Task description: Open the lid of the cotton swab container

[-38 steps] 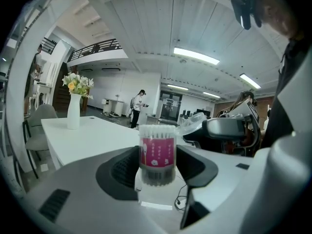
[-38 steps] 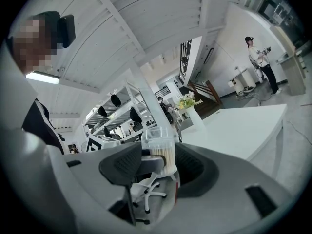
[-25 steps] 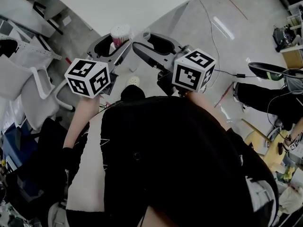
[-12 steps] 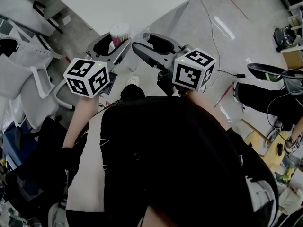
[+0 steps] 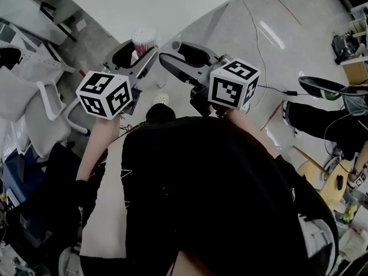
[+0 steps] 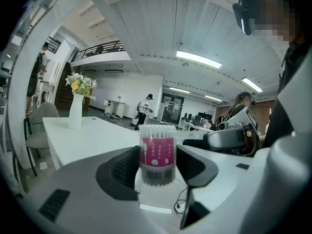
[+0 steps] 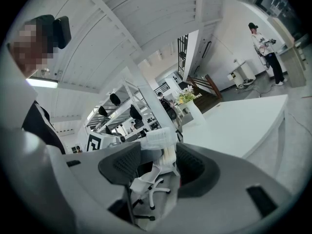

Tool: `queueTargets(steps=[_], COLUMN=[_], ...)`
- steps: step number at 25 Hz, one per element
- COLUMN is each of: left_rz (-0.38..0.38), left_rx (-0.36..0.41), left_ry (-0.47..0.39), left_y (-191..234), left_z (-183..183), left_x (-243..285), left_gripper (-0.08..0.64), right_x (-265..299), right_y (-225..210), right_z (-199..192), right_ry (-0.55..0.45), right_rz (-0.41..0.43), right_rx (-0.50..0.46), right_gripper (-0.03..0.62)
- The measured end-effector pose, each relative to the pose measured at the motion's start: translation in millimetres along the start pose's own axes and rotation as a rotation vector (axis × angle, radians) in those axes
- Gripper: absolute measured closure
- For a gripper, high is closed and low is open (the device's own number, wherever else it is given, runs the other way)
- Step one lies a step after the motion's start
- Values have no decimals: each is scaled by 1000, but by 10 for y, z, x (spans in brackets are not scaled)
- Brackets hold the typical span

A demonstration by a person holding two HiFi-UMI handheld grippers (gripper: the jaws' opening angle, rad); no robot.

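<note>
Both tongs are loaded. My left tongs [image 6: 157, 173] are closed on the cotton swab container [image 6: 157, 152], with a pad pressed to each side of its lower body. It stands upright, pink label toward the camera, with white swab tips bare at the top. Just to its right, my right tongs [image 7: 155, 161] are pinched on the clear lid [image 7: 157, 139], which sits tilted between the pads, off the container and close beside it. In the head view the container hangs at the near edge of the white surface [image 5: 155, 4], held up off it.

A vase of flowers [image 6: 77, 104] stands far back on that surface. White office chairs [image 5: 34, 96] crowd the left side, and grey floor [image 5: 253, 33] opens out to the right. One of those chairs also shows behind the lid in the right gripper view.

My left forearm [image 5: 95, 148] and right forearm [image 5: 253, 128] reach forward from a black top. The two tongs angle inward so their tips nearly meet.
</note>
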State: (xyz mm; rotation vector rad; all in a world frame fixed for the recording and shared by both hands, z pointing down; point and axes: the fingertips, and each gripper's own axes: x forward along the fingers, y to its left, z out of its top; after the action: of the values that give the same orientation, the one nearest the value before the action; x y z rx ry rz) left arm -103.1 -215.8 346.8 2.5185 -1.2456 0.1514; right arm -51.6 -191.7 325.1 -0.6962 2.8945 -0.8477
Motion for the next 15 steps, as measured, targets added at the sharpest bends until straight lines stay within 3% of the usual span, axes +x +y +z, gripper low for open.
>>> queueTargets(steps=[15], left_rz=[-5], left_rx=[-1], left_ry=[-1], left_y=[8], left_z=[31], left_x=[53], left_gripper=[313], right_x=[32], right_y=[-59], right_z=[-47], right_ry=[14], right_rz=[6], right_rx=[22], right_gripper=[359])
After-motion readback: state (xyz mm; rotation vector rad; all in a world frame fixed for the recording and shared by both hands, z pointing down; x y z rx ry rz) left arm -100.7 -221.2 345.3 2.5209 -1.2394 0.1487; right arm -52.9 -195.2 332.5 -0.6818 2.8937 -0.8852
